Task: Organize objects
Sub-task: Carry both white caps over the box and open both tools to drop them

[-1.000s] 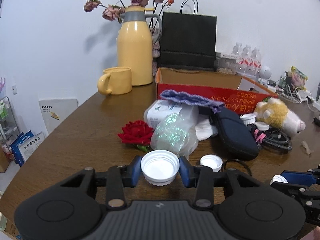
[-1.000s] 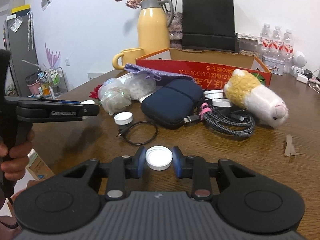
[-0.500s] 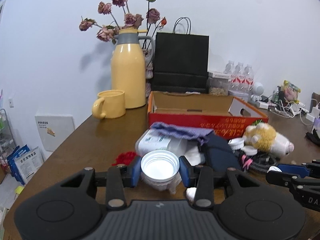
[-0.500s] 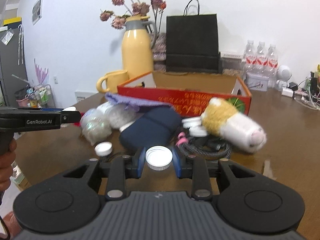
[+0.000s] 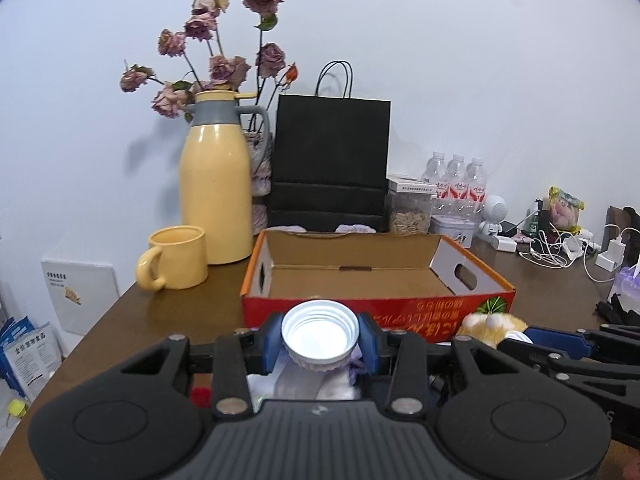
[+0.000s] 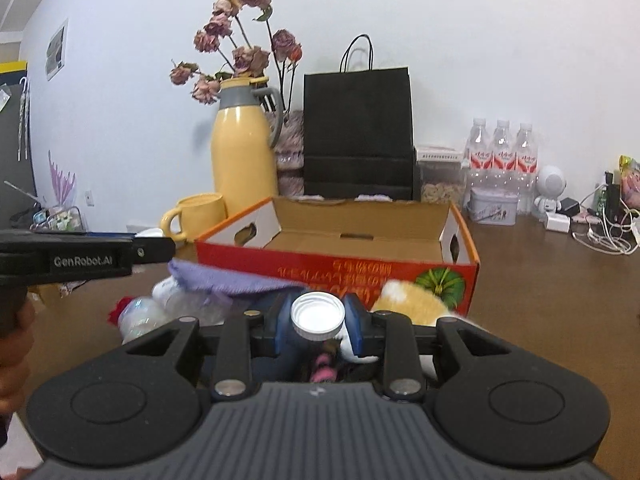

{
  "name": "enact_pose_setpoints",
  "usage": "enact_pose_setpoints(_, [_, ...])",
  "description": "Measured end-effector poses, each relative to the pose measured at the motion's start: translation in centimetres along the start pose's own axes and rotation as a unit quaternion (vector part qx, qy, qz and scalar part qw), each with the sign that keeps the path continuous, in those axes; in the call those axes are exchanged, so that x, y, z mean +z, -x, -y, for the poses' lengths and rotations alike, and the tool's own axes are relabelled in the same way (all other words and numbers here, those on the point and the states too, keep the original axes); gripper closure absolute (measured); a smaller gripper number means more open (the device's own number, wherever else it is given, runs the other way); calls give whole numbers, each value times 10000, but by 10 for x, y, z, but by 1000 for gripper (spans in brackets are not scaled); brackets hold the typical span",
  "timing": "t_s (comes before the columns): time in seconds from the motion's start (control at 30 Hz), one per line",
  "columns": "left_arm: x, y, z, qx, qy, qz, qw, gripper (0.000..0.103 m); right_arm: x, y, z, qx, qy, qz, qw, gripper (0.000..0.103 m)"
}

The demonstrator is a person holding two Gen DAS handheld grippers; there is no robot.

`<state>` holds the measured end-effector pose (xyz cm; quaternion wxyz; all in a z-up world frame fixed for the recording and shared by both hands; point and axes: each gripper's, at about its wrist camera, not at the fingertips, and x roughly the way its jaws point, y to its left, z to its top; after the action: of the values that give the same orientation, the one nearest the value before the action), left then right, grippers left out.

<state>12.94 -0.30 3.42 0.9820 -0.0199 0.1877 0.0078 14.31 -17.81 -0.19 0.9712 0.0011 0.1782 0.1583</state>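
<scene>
Cluttered brown bench [image 5: 168, 312] with an open red box [image 5: 376, 304] ahead: the left gripper [image 5: 320, 338] pinches a wide white lid [image 5: 320, 334], the right gripper [image 6: 318, 320] a smaller white cap [image 6: 318, 316]. Either could slip from its rim-only pinch or clip the box wall. Both now sit higher and nearer the box than a second ago

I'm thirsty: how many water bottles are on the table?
3, standing in a row by the wall, right of the black bag: left bottle, middle bottle, right bottle. More could be hidden behind them.
</scene>
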Motion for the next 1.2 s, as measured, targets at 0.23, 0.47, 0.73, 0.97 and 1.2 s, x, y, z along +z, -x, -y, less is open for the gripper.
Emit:
enact_pose_setpoints(0.23, [19,-31,14,-56,-23,-27,10000,64,18,-24,6,7,-25,117,9999,73])
enact_pose_setpoints(0.47, [37,-62,22,-20,-43,-41,10000,64,35,-52,14,-27,-68,202,9998,73])
enact_pose_setpoints(0.73, [61,-103,22,141,-33,-93,9999,64,59,-88,29,-158,-125,253,9995,73])
enact_pose_setpoints(0.97, [79,-138,21,233,-75,-188,9995,64,75,-123,44,-353,-147,141,9992,73])
enact_pose_setpoints(1.2, [86,-173,14,335,-20,-353,9988,64,79,-154,54,-573,-261,28,9980,73])
